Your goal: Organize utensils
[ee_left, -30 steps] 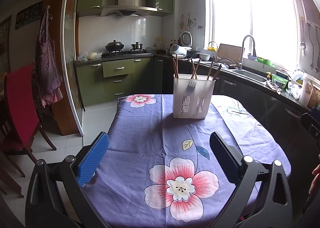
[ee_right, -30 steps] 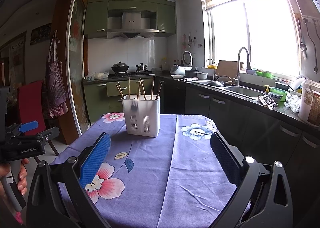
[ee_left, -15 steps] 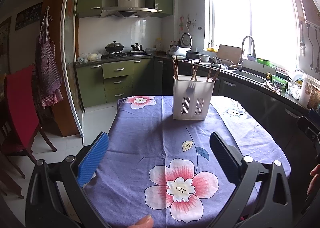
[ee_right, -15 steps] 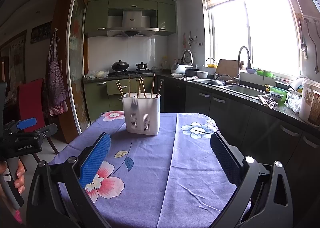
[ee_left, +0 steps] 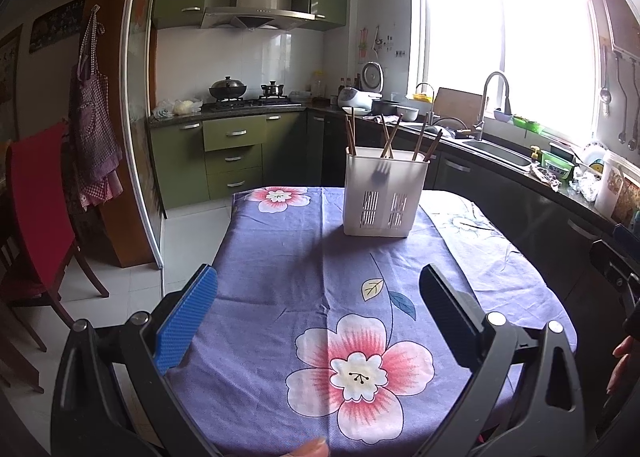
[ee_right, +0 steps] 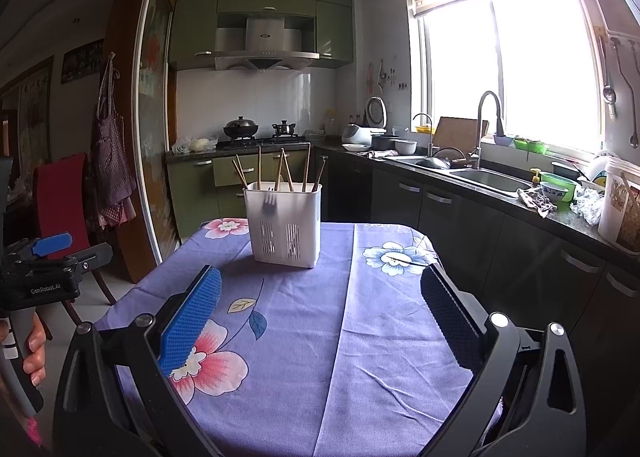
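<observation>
Chopsticks stand in the white holder, both grippers empty

Chopsticks (ee_left: 390, 135) lean upright in a white slotted utensil holder (ee_left: 384, 197), with a fork (ee_left: 379, 173) showing dimly through its wall; the holder sits on the purple floral tablecloth (ee_left: 280, 265), well ahead of the left gripper (ee_left: 318, 309) and slightly right of its centre; that gripper's jaws are spread wide with nothing between them; the right gripper (ee_right: 320, 309) also gapes, empty, the holder ahead and to its left; a hand (ee_right: 34, 349) grips the left gripper's handle.
</observation>
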